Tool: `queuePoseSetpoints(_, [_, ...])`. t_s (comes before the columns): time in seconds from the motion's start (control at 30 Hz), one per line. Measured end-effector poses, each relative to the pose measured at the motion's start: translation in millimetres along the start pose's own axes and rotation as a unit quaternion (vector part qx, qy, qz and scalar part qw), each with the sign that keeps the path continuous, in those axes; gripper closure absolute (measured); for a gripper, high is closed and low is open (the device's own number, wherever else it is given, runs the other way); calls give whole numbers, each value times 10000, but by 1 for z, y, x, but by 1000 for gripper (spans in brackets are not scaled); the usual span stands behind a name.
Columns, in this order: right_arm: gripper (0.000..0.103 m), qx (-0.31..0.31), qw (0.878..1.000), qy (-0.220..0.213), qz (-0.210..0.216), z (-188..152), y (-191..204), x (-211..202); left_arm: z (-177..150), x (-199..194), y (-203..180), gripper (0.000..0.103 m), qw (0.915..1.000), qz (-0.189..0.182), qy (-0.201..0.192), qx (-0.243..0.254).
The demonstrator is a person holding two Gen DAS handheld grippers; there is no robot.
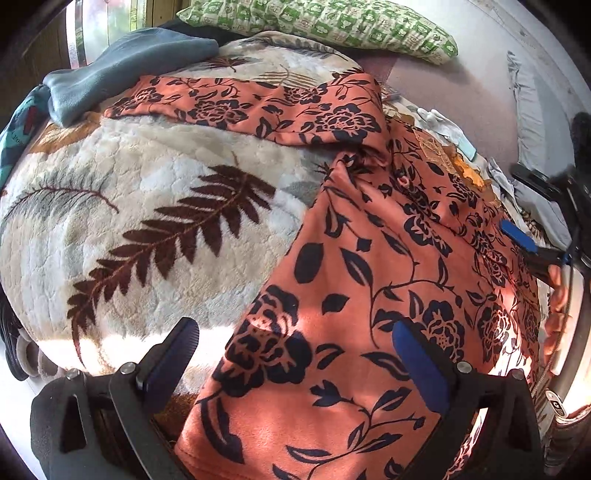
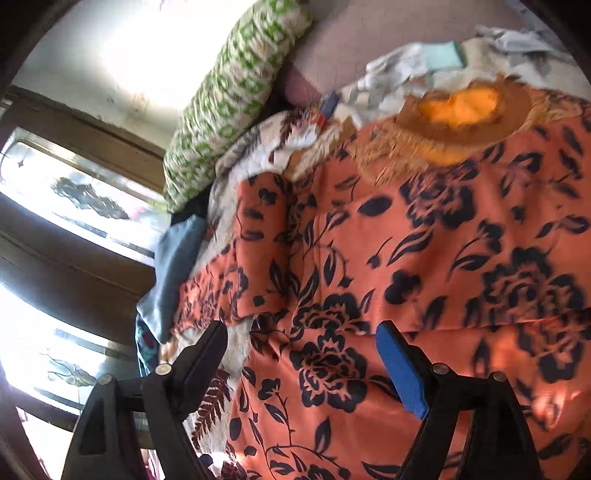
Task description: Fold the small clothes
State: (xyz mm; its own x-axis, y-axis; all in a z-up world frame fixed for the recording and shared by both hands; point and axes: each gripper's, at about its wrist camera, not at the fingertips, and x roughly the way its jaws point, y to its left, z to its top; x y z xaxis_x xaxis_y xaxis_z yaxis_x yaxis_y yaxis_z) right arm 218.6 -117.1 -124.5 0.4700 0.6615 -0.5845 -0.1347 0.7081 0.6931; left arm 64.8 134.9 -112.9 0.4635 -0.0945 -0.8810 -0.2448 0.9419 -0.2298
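Note:
An orange garment with a dark floral print lies spread on a cream blanket with brown leaf prints; one sleeve stretches to the left. My left gripper is open just above the garment's lower left edge, empty. My right gripper is open above the garment, empty; it also shows at the right edge of the left wrist view, over the garment's right side.
A green-patterned pillow lies at the far end of the bed. A grey-blue cloth lies at the far left beside the sleeve. White and pale clothes lie past the garment's far right. Windows are at the left.

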Motion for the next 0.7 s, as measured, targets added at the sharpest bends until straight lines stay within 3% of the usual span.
queuePoseSetpoints(0.13, [15,433,9941,-901,-412,14,-49,-84,31,8,-34,0,9991,-301,-145,241])
queuePoseSetpoints(0.23, [15,721,9882,-1140,-725,17,-95,-124,65,23,-63,0,9974,-673,-144,225])
queuePoseSetpoints(0.3, [15,896,9847,-1284,-760,14,-118,-146,89,36,-81,0,9943,-1035,-78,243])
queuePoseSetpoints(0.37, [14,979,9817,-1452,-749,8,-132,-165,109,57,-97,0,9930,-1170,126,105])
queuePoseSetpoints(0.5, [14,943,9805,-1552,-748,-1,-145,-185,136,97,-120,0,9911,-1198,576,-35])
queuePoseSetpoints(0.7, [14,460,9813,-1766,-610,-1,-144,-192,165,111,-128,0,9918,-1167,505,-86])
